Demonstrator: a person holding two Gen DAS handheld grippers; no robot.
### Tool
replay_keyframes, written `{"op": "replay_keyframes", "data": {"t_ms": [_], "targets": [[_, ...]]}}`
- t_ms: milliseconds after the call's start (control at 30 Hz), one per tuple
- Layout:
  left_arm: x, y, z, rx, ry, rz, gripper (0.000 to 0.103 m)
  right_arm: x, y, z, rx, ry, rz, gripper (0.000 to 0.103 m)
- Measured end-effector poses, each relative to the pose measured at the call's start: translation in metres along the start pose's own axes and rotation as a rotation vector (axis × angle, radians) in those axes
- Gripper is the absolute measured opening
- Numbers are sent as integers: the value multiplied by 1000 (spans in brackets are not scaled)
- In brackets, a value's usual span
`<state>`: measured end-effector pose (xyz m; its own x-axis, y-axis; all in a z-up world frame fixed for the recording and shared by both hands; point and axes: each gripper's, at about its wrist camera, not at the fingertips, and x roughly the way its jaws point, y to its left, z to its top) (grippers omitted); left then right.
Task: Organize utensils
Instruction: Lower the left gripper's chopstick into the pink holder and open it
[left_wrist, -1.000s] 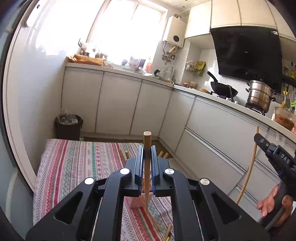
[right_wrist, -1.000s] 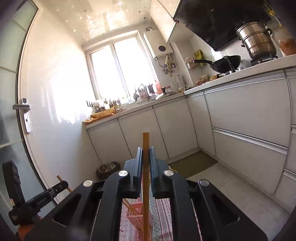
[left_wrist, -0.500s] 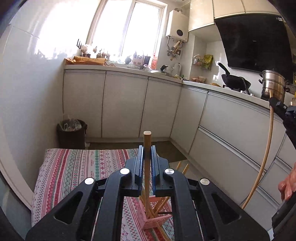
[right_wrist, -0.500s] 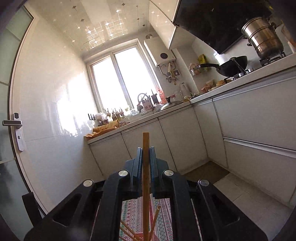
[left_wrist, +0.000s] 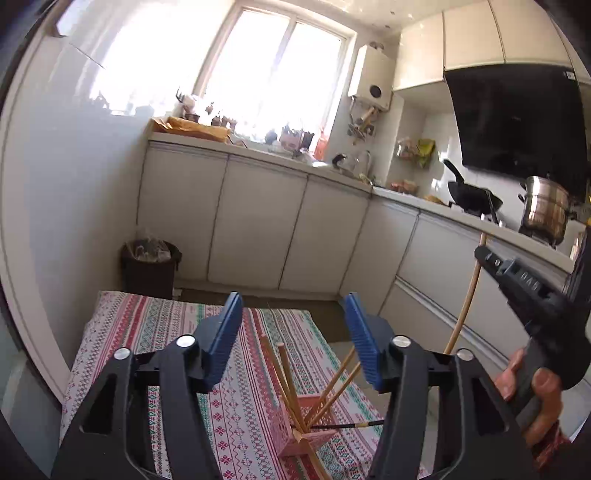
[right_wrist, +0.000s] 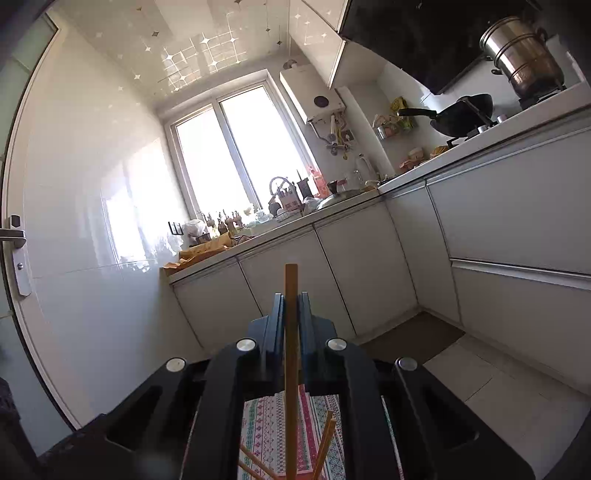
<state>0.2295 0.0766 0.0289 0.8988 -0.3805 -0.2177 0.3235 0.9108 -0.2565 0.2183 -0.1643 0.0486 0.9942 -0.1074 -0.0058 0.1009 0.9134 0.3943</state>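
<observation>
Several chopsticks (left_wrist: 286, 380) stand in the pink basket (left_wrist: 295, 435); left gripper (left_wrist: 291, 332) just opened, empty; right gripper (right_wrist: 291, 314) clamps one chopstick (right_wrist: 291, 332).

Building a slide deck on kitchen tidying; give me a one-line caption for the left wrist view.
Open left gripper above a pink basket of chopsticks; right gripper brings another chopstick.

Pink lattice holder (left_wrist: 295, 428) on striped tabletop cloth, wooden chopsticks (left_wrist: 286, 376) fanned out leaning inside, one dark chopstick (left_wrist: 343, 426) pointing 3 o'clock; another wooden chopstick (right_wrist: 290, 354) upright.
</observation>
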Motion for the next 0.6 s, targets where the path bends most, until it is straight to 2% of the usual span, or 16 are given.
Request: {"op": "replay_keyframes", "data": {"t_ms": [167, 400, 500, 600], "targets": [[-22, 11, 15, -20, -64, 10, 62, 22, 9, -12, -23, -46, -47, 8], [-12, 27, 14, -44, -39, 31, 62, 49, 22, -36, -70, -65, -63, 8], [-13, 33, 16, -51, -45, 41, 62, 61, 26, -58, -107, -52, -69, 8], [-18, 39, 18, -65, -54, 44, 62, 70, 25, -76, -121, -14, -67, 14]]}}
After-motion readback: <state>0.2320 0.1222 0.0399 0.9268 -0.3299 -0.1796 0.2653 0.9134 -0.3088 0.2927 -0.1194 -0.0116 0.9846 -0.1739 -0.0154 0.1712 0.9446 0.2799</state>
